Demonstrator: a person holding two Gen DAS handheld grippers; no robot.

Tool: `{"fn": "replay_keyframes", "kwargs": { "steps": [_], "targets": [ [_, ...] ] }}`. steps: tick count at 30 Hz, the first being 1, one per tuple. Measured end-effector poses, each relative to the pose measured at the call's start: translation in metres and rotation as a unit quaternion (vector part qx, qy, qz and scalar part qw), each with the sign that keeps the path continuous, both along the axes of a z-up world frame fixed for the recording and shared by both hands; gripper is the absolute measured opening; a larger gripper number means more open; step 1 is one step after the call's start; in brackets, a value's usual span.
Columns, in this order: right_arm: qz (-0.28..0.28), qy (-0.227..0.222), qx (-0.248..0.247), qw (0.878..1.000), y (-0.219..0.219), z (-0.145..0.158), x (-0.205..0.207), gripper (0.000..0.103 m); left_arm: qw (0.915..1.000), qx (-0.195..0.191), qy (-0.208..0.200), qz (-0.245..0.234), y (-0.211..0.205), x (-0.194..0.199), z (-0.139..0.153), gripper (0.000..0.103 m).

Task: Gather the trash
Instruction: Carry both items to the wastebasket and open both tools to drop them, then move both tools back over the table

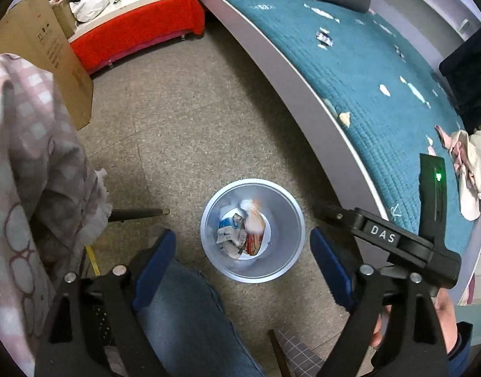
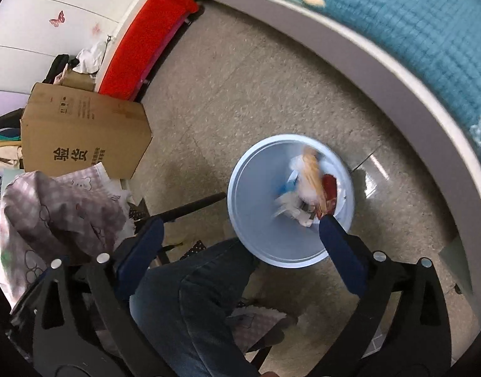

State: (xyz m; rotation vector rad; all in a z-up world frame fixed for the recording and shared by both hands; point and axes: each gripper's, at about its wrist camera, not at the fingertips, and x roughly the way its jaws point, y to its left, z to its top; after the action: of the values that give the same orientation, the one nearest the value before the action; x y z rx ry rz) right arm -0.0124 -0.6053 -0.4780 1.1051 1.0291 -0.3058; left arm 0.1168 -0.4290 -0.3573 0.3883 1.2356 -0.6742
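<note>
Both grippers were above the floor, fingers pointing down. Left gripper: jaws spread wide, nothing between them. Right gripper: jaws likewise wide apart and empty; its right fingertip overlapped the near rim of the bin in that view.

One pale blue trash bin stood on the speckled floor, just beside the bed's white frame. Trash inside it: one blue-and-white crumpled wrapper, one orange-and-white packet, one red packet. In the right wrist view the orange packet was motion-blurred; whether it was falling or settled could not be told.

One jeans-clad leg showed below the grippers. One pink checked cloth hung at the left.

Farther out: one cardboard box, one red-covered bench.

Only the left wrist view showed the teal bedspread's top, with several scattered pale scraps, among them one near the edge and one small wrapper, a heap of pale clothes, and the right gripper's body marked "DAS". Only the right wrist view showed two butterfly stickers on the wall.
</note>
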Motion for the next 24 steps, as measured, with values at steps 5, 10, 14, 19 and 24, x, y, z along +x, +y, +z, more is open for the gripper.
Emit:
{"fn": "replay_keyframes", "kwargs": {
  "steps": [5, 10, 14, 19, 24],
  "targets": [
    [-0.014, -0.019, -0.043, 0.999, -0.002, 0.04, -0.008, 0.097, 0.9988, -0.034, -0.034, -0.013, 0.004, -0.017, 0.039, 0.085],
    [-0.015, -0.073, -0.092, 0.993, 0.005, 0.107, -0.008, 0.097, 0.993, -0.082, -0.082, -0.026, 0.017, -0.034, 0.097, 0.085],
    [-0.001, -0.119, -0.141, 0.983, 0.022, 0.172, 0.0, 0.097, 0.9846, -0.119, -0.126, -0.021, 0.04, -0.042, 0.146, 0.086],
    [0.037, -0.174, -0.186, 0.966, 0.061, 0.24, 0.016, 0.097, 0.9737, -0.145, -0.175, 0.005, 0.081, -0.044, 0.19, 0.087],
    [0.088, -0.215, -0.217, 0.948, 0.112, 0.29, 0.041, 0.097, 0.9622, -0.15, -0.222, 0.051, 0.136, -0.036, 0.222, 0.087]
  ]
}}
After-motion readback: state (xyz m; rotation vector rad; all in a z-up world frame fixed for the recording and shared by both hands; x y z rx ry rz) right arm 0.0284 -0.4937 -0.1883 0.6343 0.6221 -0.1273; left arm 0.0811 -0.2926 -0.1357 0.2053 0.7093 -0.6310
